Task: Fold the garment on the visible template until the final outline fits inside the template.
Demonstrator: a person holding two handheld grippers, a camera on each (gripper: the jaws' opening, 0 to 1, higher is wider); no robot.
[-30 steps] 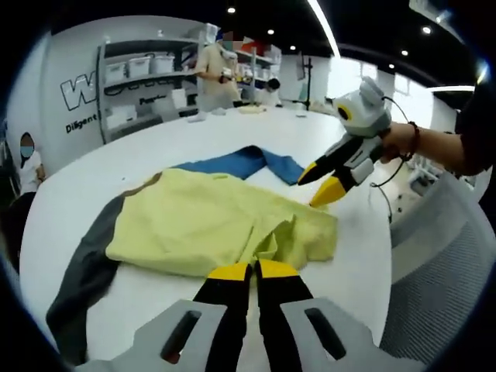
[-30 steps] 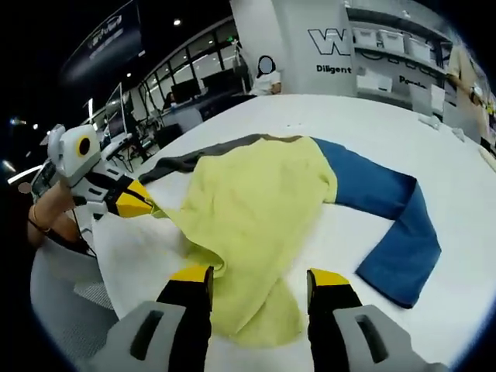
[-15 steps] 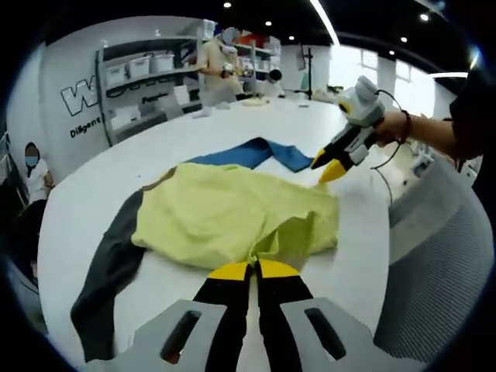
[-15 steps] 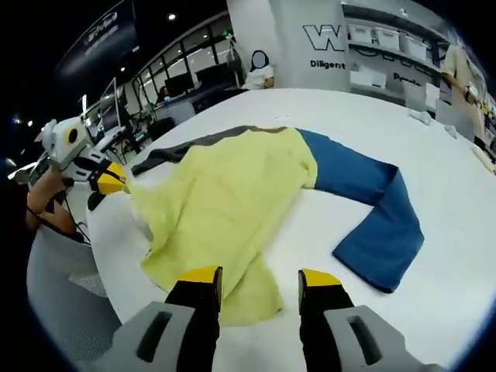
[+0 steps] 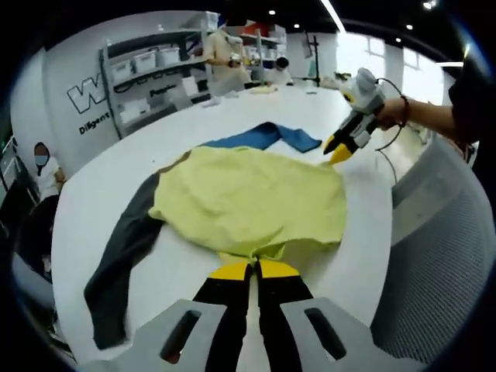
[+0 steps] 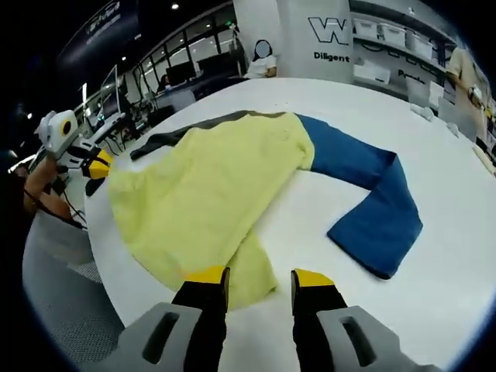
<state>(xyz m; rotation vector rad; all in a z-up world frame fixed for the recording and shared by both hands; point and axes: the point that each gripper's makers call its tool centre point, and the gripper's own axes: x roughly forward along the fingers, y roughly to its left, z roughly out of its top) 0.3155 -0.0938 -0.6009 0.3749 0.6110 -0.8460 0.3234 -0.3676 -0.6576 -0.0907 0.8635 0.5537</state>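
We see the garment spread flat on the white bench, yellow body in the middle, grey sleeve and blue sleeve to opposite sides. Left gripper: jaws pinched together on the yellow hem. Right gripper: jaws narrowly parted with the hem edge between them; we cannot tell if they grip.

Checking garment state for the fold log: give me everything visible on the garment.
The garment is a soft knit-looking top: yellow body, one blue sleeve, one dark grey sleeve. It lies spread, slightly wrinkled, on the white table, sleeves out to opposite sides. The left gripper is shut on its hem; the right gripper straddles another hem corner.
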